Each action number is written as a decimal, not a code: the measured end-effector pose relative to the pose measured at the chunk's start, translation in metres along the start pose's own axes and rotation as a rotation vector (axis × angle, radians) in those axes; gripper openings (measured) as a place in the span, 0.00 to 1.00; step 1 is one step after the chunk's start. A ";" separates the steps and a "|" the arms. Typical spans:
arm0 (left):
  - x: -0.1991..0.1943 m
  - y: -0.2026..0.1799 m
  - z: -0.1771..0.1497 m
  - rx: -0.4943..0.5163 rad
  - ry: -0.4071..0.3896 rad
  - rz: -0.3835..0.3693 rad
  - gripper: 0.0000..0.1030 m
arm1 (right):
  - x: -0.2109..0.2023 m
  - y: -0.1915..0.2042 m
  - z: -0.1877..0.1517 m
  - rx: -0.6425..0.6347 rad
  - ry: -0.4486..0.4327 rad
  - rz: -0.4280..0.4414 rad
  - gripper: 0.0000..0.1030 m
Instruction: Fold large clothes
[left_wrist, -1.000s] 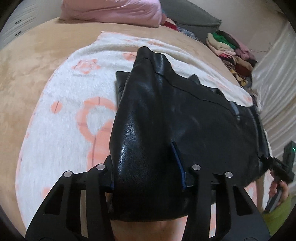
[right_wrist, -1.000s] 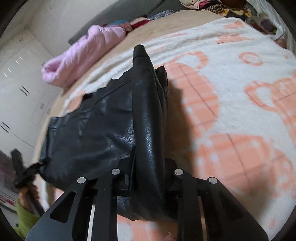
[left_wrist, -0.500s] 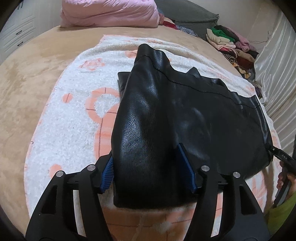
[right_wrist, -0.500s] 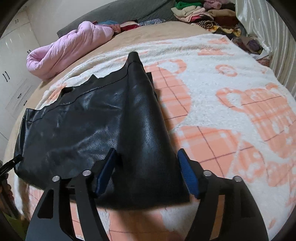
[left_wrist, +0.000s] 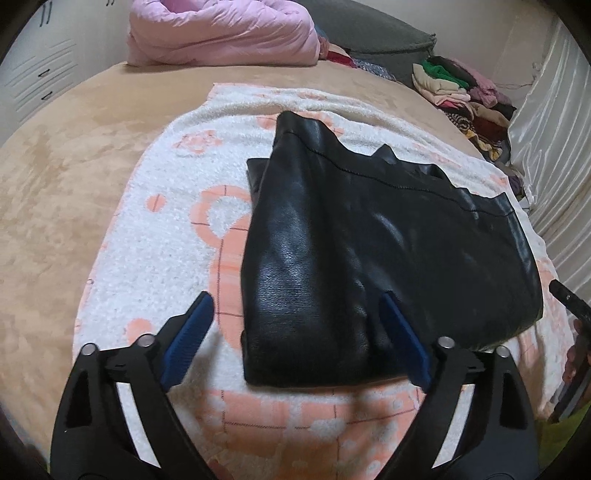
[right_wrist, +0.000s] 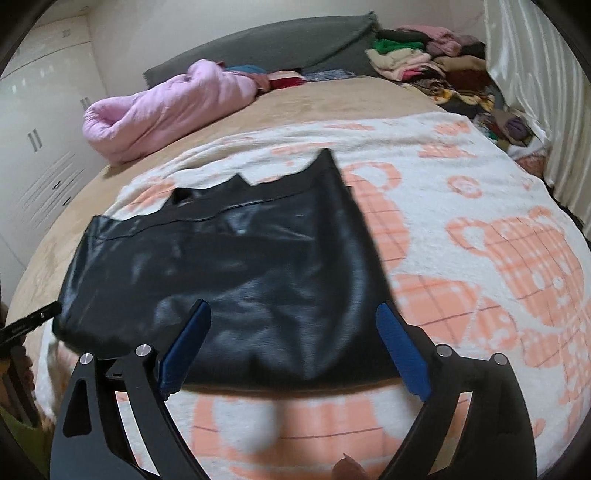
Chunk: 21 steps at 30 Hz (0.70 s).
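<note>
The black leather garment (left_wrist: 369, 258) lies flat on the patterned blanket (left_wrist: 159, 236) spread over the bed, already doubled over. Its long axis runs crosswise, from one gripper to the other.

Left gripper (left_wrist: 295, 343): jaws opening, near their widest, holding nothing. The garment's near left corner lies between and just ahead of the blue pads (left_wrist: 190, 334), clear of both.

Right gripper (right_wrist: 295, 343): jaws likewise opening, wide, empty. The garment's near right corner sits between and just ahead of them; the picture is blurred, so contact cannot be ruled out.

Judgement: each hand is nearest its own end, so a further fold would likely take either short end across toward the other.
</note>
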<state>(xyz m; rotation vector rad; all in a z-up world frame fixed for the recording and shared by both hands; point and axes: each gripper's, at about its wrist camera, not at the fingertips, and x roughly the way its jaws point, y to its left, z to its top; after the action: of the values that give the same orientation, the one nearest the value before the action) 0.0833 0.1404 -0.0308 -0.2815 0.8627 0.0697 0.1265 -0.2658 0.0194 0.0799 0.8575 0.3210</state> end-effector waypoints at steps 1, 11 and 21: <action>-0.002 0.000 0.000 -0.002 -0.002 0.000 0.89 | 0.000 0.006 0.000 -0.015 -0.003 0.000 0.88; -0.006 0.020 0.002 -0.057 -0.005 -0.001 0.91 | 0.024 0.105 -0.007 -0.235 0.068 0.149 0.46; 0.037 0.022 0.027 -0.110 0.063 -0.105 0.91 | 0.084 0.130 -0.026 -0.241 0.257 0.121 0.37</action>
<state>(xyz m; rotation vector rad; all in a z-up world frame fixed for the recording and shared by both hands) 0.1237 0.1667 -0.0463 -0.4340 0.9070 0.0102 0.1264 -0.1176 -0.0331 -0.1369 1.0646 0.5543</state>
